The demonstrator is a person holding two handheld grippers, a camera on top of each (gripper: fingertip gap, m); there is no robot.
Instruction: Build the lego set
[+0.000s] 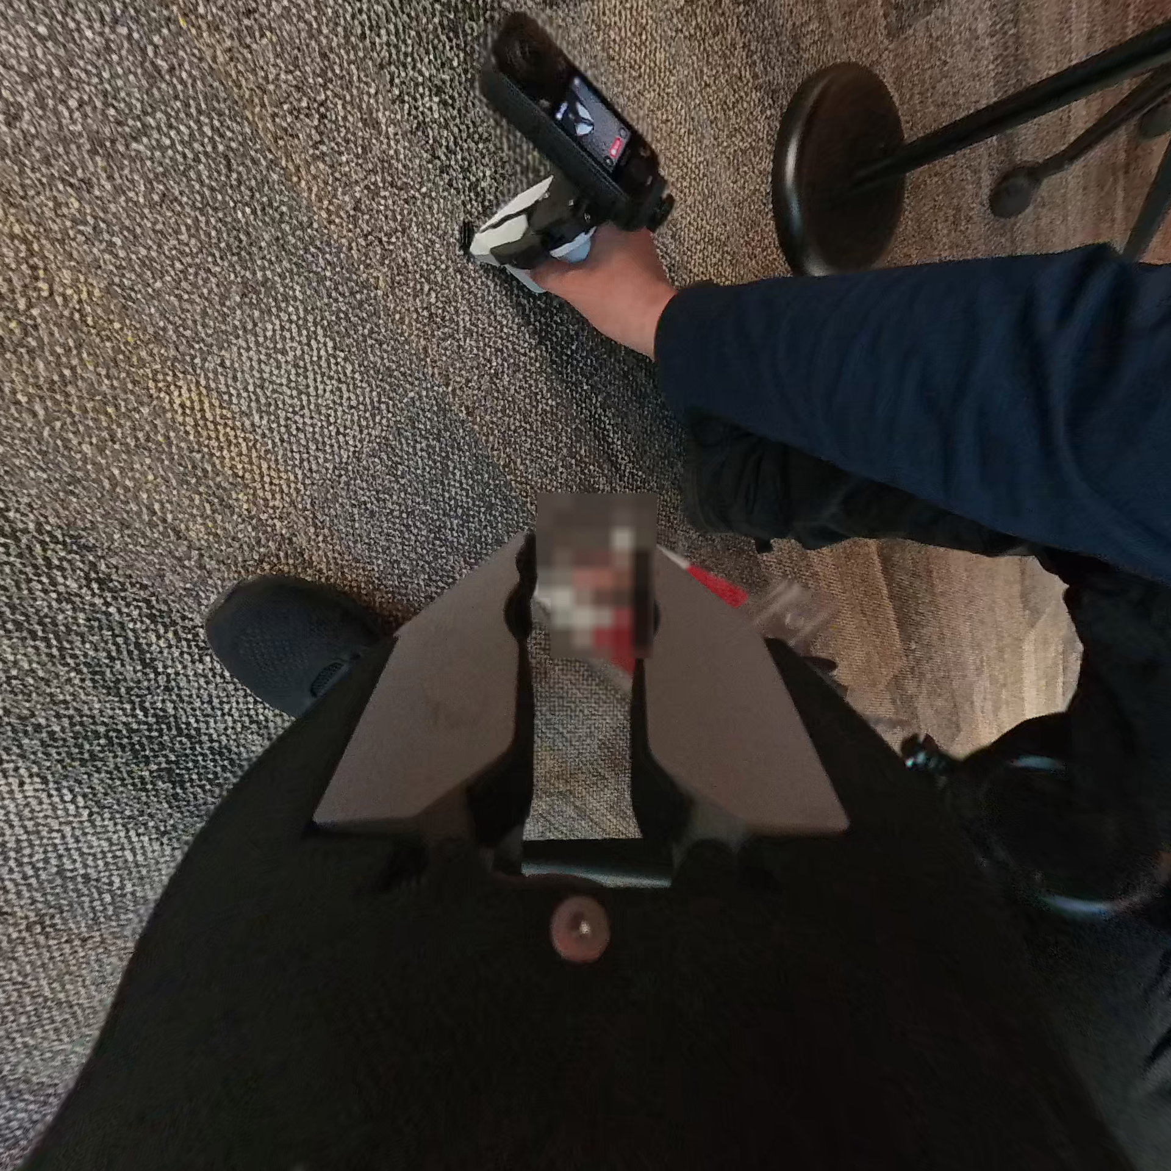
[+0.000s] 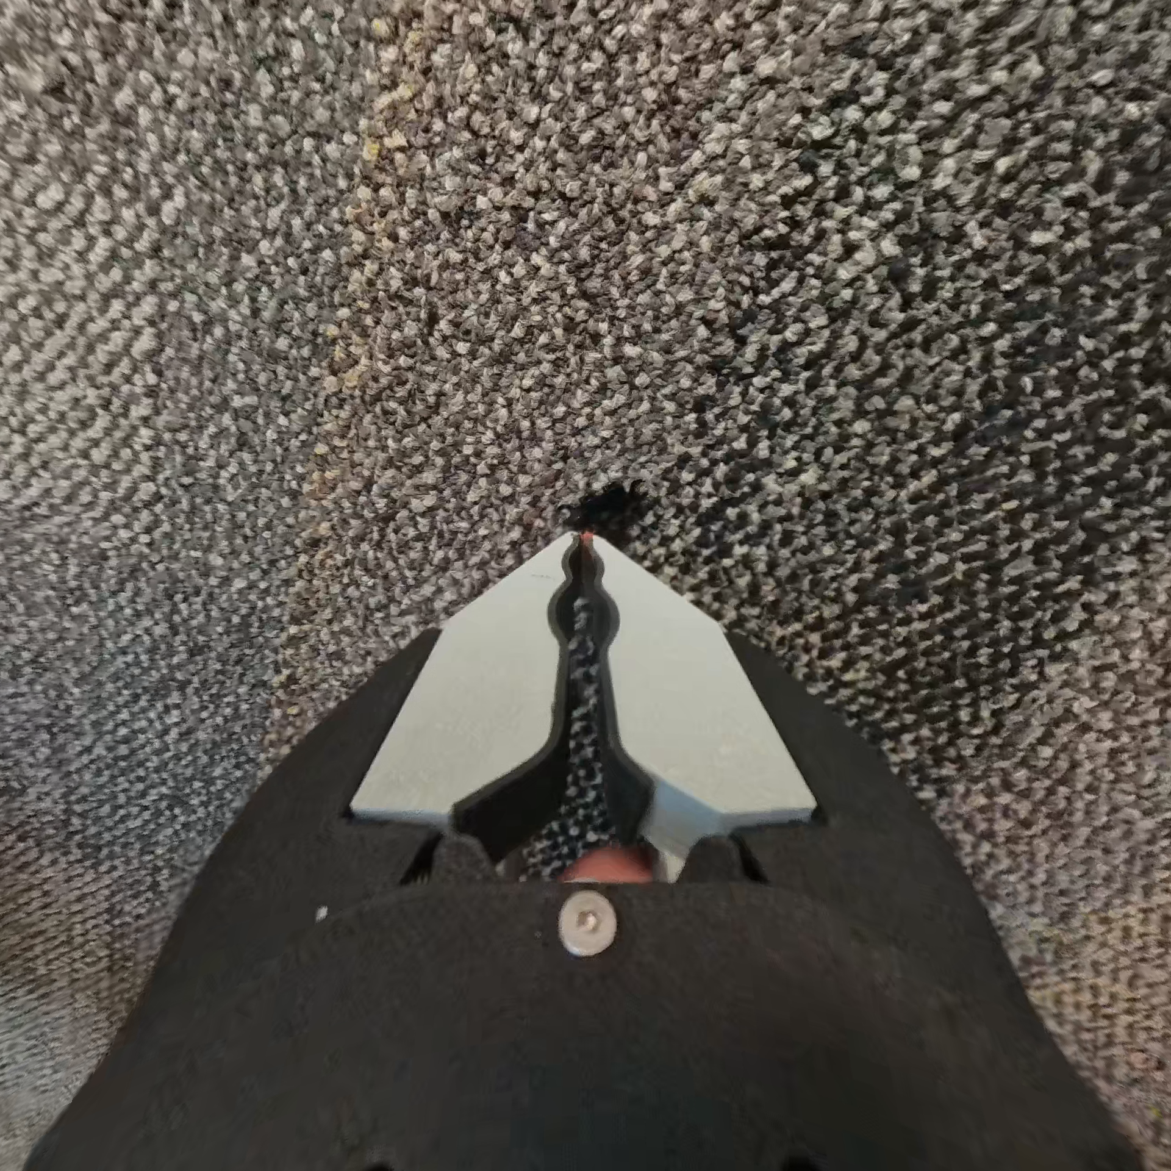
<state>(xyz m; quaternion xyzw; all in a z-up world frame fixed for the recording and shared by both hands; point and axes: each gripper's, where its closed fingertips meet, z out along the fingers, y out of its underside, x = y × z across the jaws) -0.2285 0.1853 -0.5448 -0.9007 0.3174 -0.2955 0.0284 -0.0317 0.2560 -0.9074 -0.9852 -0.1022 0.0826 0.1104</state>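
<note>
In the left wrist view my left gripper [image 1: 586,570] is held above the carpet. Its jaws are closed on a red and white lego assembly [image 1: 611,646], which is mostly hidden by a mosaic patch. A red bar [image 1: 716,583] and a clear part [image 1: 786,608] stick out to its right. My right gripper [image 1: 481,237] is down at the carpet, held by a hand in a dark blue sleeve. In the right wrist view my right gripper [image 2: 586,538] is shut, its tips pinching a small black lego piece [image 2: 605,507] that rests on the carpet. A thin reddish sliver shows between the tips.
Grey speckled carpet [image 1: 222,317] fills both views. A black shoe [image 1: 285,640] is left of my left gripper. A round black stand base [image 1: 836,171] with a pole and chair casters [image 1: 1014,190] stand at the upper right. The person's dark-clothed leg [image 1: 792,481] is on the right.
</note>
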